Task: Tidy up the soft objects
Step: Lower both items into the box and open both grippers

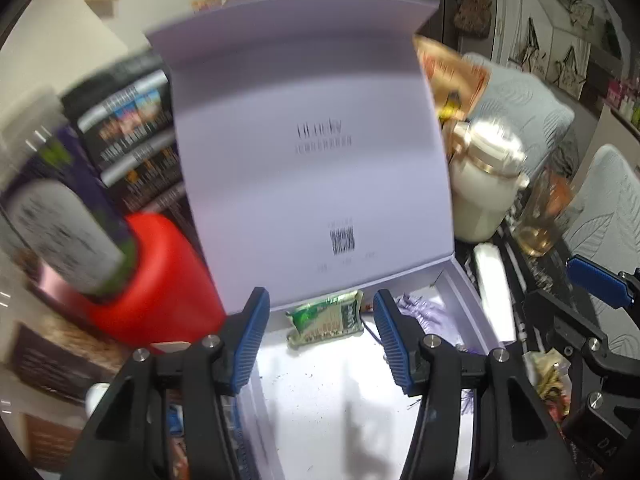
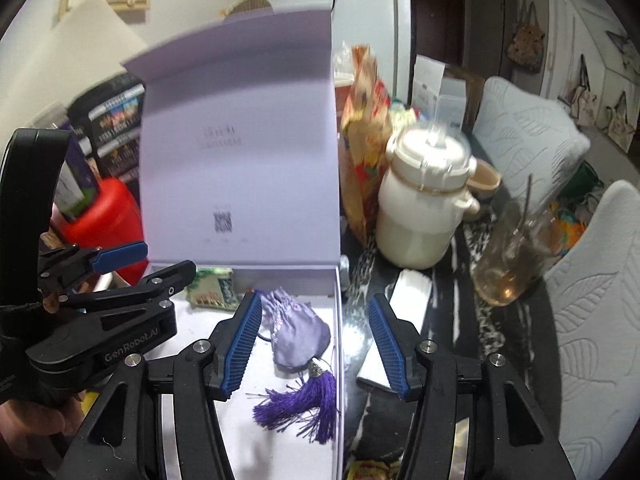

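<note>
**Two soft pieces boxed, both grippers empty**

We see the white box [image 2: 338, 320] standing open on the cluttered tabletop [image 2: 452, 280], its lid [image 2: 240, 140] raised upright behind. Inside lie two soft things: a lilac pouch [image 2: 296, 332] with a purple tassel [image 2: 304, 408] against the right wall, and a green sachet [image 1: 326, 318] at the back near the lid hinge. Both rest loose on the box floor, touched by nothing.

Our left gripper [image 1: 320, 340] hovers over the box with its fingers spread and nothing between them. Our right gripper [image 2: 312, 344] also has its fingers spread, empty, above the pouch and the box's right wall.

We judge the placing largely done. What seems left is closing the lid, unless further soft pieces wait among the clutter, which we cannot tell.
</note>
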The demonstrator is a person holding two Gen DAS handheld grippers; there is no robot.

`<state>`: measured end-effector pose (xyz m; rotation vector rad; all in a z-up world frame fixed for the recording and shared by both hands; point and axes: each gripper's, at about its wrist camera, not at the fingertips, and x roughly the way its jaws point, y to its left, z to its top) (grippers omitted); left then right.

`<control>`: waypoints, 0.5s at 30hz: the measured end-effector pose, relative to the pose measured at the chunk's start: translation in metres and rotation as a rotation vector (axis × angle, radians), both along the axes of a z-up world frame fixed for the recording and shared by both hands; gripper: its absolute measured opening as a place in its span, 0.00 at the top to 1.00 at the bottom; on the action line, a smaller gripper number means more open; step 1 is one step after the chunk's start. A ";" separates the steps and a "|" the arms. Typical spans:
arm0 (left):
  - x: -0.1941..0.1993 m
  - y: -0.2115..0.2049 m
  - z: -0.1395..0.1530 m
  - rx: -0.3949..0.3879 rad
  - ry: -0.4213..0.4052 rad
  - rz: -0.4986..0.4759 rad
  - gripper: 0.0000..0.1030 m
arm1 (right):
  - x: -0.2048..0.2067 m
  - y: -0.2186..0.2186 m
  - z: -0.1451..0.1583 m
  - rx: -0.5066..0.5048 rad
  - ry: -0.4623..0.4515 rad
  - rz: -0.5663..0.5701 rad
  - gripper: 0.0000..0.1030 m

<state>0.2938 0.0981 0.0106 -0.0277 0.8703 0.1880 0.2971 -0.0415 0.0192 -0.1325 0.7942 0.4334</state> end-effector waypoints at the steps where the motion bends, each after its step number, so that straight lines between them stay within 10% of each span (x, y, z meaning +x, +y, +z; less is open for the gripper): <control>1: -0.005 0.000 0.008 -0.001 -0.014 -0.001 0.48 | -0.004 -0.001 0.008 0.003 -0.013 -0.003 0.46; 15: -0.088 -0.008 0.115 0.028 -0.205 -0.010 0.48 | -0.071 -0.014 0.100 0.028 -0.166 -0.018 0.46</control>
